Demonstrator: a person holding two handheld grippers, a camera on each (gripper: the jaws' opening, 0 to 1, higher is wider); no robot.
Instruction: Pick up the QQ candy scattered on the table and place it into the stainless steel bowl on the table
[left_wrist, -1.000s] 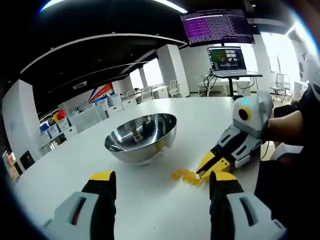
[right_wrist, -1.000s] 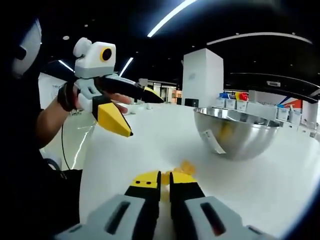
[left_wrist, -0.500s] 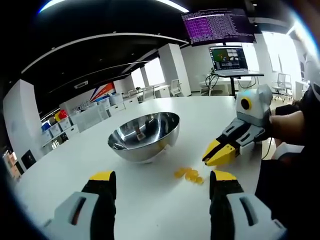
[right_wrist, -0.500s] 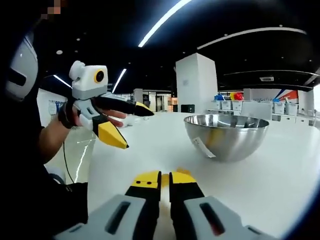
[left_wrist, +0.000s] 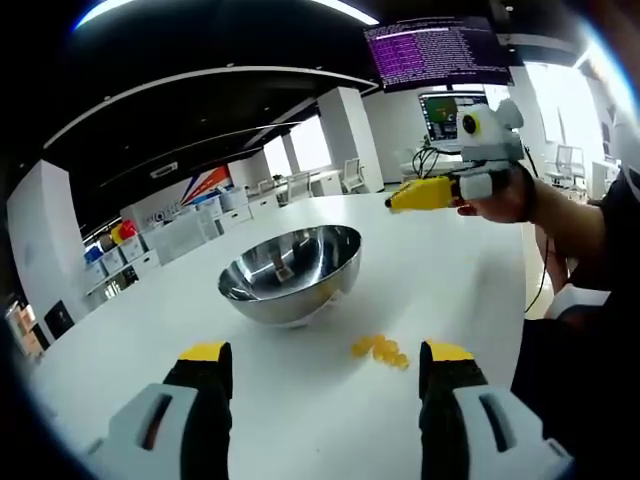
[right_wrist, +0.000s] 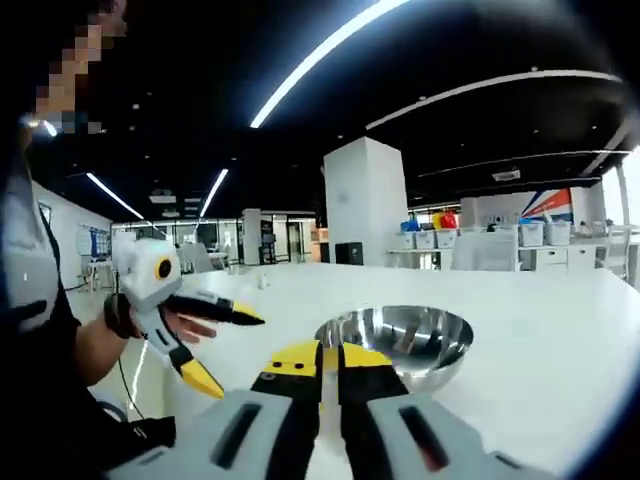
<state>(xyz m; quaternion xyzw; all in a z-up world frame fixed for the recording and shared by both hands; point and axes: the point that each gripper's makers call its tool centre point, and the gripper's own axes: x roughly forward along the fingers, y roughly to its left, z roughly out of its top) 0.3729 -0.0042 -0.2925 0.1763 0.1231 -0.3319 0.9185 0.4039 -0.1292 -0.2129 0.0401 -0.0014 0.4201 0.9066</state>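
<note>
The stainless steel bowl (left_wrist: 290, 272) stands on the white table (left_wrist: 440, 260). Several yellow QQ candies (left_wrist: 379, 349) lie in a small heap just to its near right. My left gripper (left_wrist: 326, 358) hovers low over the table before the heap, jaws wide open and holding nothing. Up in the air to the right of the bowl is my right gripper (left_wrist: 398, 198), held by a hand. In the right gripper view its jaws (right_wrist: 322, 357) are shut with a thin yellow sliver of candy between them, the bowl (right_wrist: 440, 368) lies below, and the left gripper (right_wrist: 230, 352) stands open at left.
A laptop on a stand (left_wrist: 455, 112) and a large screen (left_wrist: 435, 48) rise beyond the table's far right. The person's arm (left_wrist: 565, 222) reaches in from the right. Shelves with bins (left_wrist: 150, 240) line the far left. A white pillar (right_wrist: 365, 205) stands behind the table.
My right gripper has lifted off the candy heap and risen well above the table, up beside the bowl. The left gripper has stayed put and open.
</note>
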